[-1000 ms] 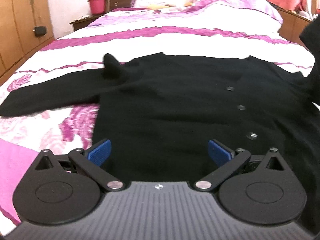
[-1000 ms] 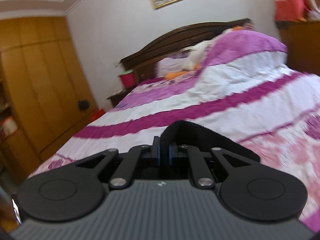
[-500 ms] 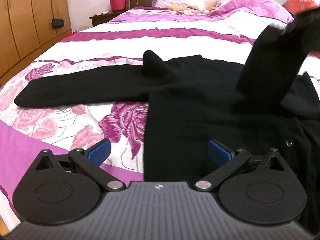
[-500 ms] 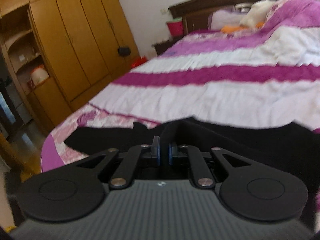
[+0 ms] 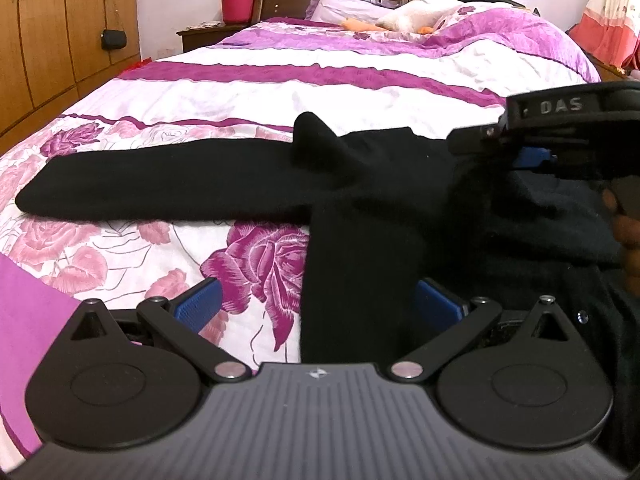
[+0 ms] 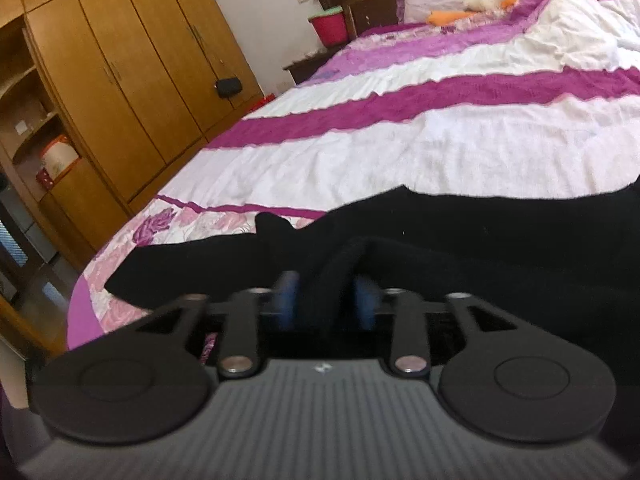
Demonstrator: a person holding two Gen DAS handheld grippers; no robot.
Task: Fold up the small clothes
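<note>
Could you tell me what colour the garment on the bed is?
Plain black cardigan; clearest in the left wrist view.

A black cardigan (image 5: 248,184) lies spread on the pink-and-white floral bed (image 5: 320,84)

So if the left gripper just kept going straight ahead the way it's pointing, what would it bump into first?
Most likely the black cardigan. The left gripper is open, and the cardigan's body lies on the bed between and just ahead of its fingers. Exact depth is hard to judge through the fisheye.
</note>
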